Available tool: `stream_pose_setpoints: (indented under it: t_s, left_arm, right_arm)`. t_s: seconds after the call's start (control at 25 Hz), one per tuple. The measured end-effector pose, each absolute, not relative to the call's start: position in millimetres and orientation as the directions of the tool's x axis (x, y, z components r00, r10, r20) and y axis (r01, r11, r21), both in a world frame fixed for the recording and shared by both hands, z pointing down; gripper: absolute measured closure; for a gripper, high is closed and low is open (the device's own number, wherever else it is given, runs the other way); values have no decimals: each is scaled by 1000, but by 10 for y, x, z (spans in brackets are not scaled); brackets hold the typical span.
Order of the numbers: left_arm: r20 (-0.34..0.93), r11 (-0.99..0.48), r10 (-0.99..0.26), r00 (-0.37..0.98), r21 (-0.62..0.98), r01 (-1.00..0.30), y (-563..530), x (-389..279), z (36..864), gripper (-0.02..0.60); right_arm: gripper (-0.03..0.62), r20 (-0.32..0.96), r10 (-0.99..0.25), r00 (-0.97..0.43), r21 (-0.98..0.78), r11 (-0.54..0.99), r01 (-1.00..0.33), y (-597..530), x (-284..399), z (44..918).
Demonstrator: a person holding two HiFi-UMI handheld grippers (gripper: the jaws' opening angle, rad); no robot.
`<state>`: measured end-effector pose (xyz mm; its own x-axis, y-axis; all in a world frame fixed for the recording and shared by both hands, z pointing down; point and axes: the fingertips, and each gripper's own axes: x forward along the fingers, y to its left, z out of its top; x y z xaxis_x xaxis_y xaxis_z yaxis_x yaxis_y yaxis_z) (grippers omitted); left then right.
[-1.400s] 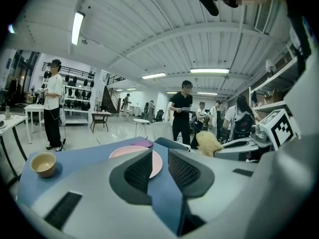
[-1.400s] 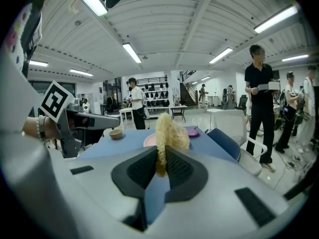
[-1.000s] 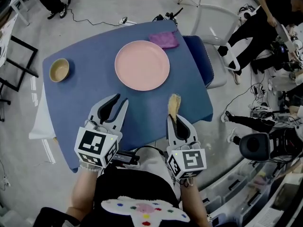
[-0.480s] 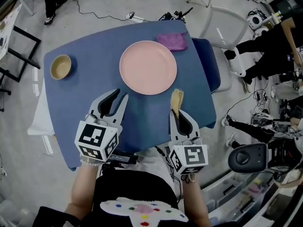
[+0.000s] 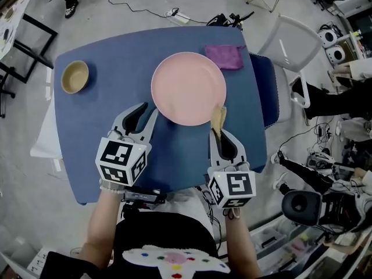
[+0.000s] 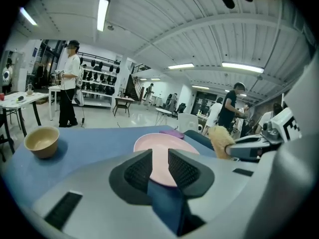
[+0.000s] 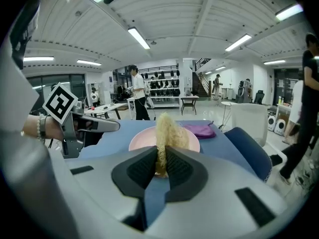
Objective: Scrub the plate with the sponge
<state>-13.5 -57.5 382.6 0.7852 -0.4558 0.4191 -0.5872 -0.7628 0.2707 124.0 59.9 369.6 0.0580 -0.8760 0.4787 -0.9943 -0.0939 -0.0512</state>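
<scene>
- Gripping the lower end of the yellow sponge (image 7: 167,131), the right tongs (image 7: 160,164) are clamped on it, and the sponge stands up out of the jaws.
- In the head view, the right tongs (image 5: 218,135) sit at lower centre-right of the frame. The sponge (image 5: 218,120) reaches from them to the lower right rim of the plate (image 5: 188,88); whether it touches the rim cannot be told.
- The left tongs (image 6: 159,156) stand with jaws a little apart and nothing between them; the pink plate (image 6: 164,144) shows through the gap, farther off.
- In the head view, the left tongs (image 5: 147,113) hover over the blue table (image 5: 96,121) just beside the plate's lower left edge.
- The plate lies flat near the middle of the table, round and pink.
- A small tan bowl (image 5: 75,77) stands at the table's upper left, well apart from the plate.
- A purple cloth (image 5: 225,57) lies just beyond the plate's upper right rim.
- A white chair (image 5: 289,36) stands off the table's upper right corner.
</scene>
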Motion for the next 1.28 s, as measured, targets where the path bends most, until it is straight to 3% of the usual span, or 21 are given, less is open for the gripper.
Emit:
stream_pose_setpoints:
  t_s: [0.68,1.28]
  left_arm:
    - [544,-627,-509,667,297,-720,-979,39,4547,483]
    - [570,-593,-523,634,291,-751,-1029,117,4721,484]
  right_arm:
    - [554,530,-845,-63,-36,51,-998,-96,1627,3983]
    - [554,597,-800,-62,6,81,-997,-531,1755,4311]
